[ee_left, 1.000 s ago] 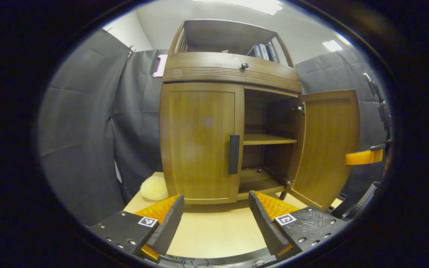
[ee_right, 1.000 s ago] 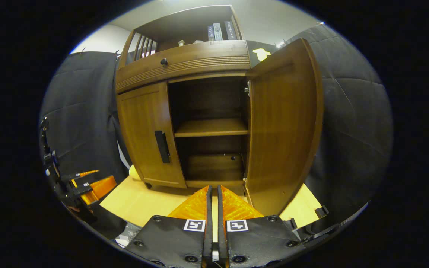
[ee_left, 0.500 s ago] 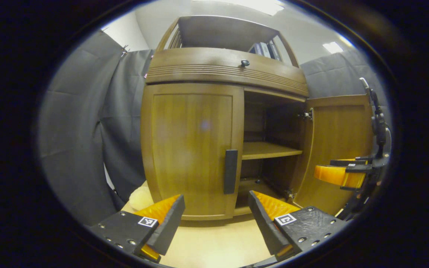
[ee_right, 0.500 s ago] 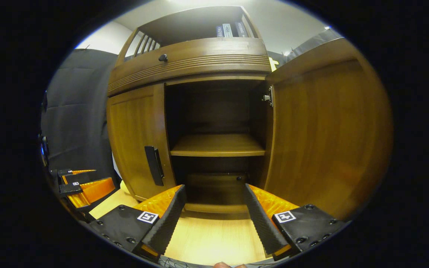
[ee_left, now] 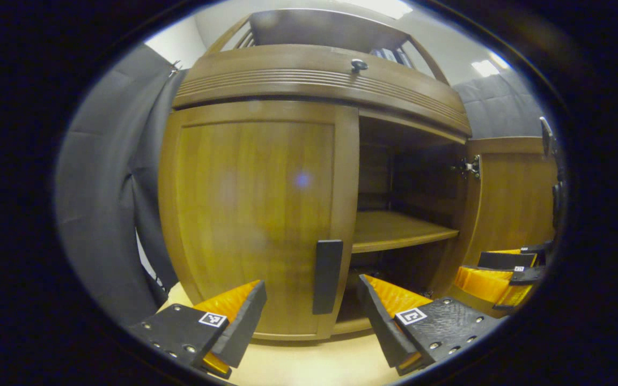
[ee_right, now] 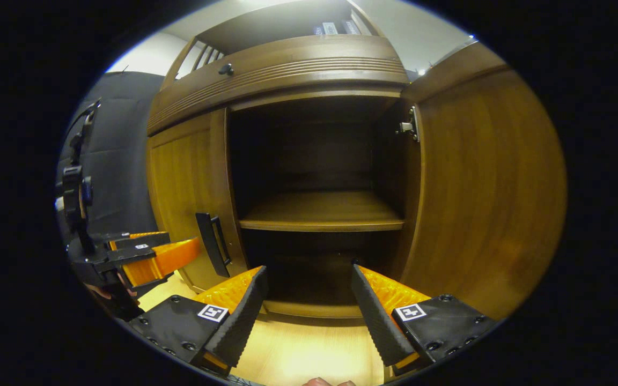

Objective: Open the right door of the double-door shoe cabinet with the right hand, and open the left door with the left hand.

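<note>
In the left gripper view, the shoe cabinet [ee_left: 314,177] loomed much larger than it had 1 second earlier, so this gripper had closed in on the left door [ee_left: 250,214], which was shut. The left gripper [ee_left: 311,308] had its jaws spread wide with nothing between them, and the door's dark handle [ee_left: 326,276] sat just ahead, framed between the 2 fingers but not yet touched. That suggested the grasp of the handle was the step in hand. The right door [ee_left: 507,198] stood swung open at the far side, with the other gripper low in front of it. The cabinet's base and the table beneath were largely cut off by the fingers.

In the right gripper view, the right gripper [ee_right: 309,311] had gone from pressed together 1 second ago to wide apart and empty, having let go of the right door [ee_right: 486,187]; that half of the task looked done. The open compartment's lower part lay in deep shadow, its contents hard to make out. The left gripper [ee_right: 153,254] reached toward the handle [ee_right: 211,244], its jaw gap hidden from this angle.
</note>
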A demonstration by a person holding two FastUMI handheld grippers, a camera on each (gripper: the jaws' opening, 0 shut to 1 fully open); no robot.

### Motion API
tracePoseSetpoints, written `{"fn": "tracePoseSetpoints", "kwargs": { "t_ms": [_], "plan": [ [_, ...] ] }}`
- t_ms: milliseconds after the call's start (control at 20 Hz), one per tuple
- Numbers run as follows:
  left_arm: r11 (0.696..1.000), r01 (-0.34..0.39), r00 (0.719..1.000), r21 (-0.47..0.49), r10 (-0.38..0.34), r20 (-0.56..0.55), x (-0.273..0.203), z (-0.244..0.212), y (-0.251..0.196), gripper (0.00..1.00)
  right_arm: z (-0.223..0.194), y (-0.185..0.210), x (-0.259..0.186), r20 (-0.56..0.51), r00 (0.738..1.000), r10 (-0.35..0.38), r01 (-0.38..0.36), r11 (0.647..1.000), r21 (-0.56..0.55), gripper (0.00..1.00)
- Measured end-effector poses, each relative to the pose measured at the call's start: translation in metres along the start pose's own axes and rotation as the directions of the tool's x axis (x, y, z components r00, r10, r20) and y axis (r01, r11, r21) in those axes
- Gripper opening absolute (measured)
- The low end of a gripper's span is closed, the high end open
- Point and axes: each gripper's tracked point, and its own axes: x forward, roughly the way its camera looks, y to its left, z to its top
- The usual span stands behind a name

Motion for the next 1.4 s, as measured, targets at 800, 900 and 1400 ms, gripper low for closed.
{"fn": "tracePoseSetpoints", "kwargs": {
  "t_ms": [800,900,1400],
  "plan": [
    [0.998,-0.055,0.998,0.02,0.055,0.03,0.057,-0.006,-0.013,0.25,-0.009,0.002,0.013,-0.042,0.999,0.007,-0.007,1.0,0.008,0.97],
    [0.998,-0.068,0.997,0.006,0.068,0.029,0.057,-0.008,-0.012,0.22,-0.009,0.002,0.014,-0.047,0.999,0.013,-0.013,1.0,0.008,0.97],
    [1.0,-0.031,0.999,-0.005,0.031,0.019,0.046,-0.01,-0.014,0.06,-0.008,0.005,0.013,-0.04,0.999,0.023,-0.022,1.0,0.007,0.94]
  ]
}}
